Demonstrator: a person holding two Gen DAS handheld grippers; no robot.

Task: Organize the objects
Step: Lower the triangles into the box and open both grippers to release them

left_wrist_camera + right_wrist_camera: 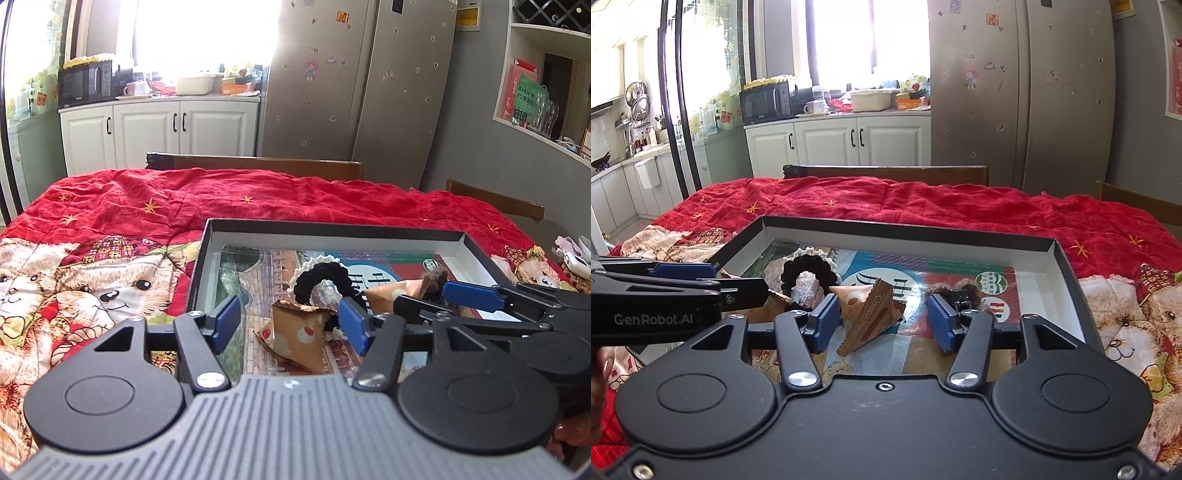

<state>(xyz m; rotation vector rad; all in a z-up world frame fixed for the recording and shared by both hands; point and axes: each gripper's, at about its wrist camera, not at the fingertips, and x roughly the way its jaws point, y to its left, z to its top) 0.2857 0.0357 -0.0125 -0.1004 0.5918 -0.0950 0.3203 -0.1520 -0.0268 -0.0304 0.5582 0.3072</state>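
cardboard box [476, 245] gathers the clutter: a snack packet [299, 338] sits between the left claw [291, 325] pads, both claws [884, 321] wide open, gripping nothing.

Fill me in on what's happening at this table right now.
A person holds a two-finger gripper in each hand over a shallow box on a red bear-print quilt. In the box lie a black scrunchie, triangular snack packets and a brown furry hair clip. The left gripper is open around one packet; the right gripper is open around another. Neither grips anything yet.
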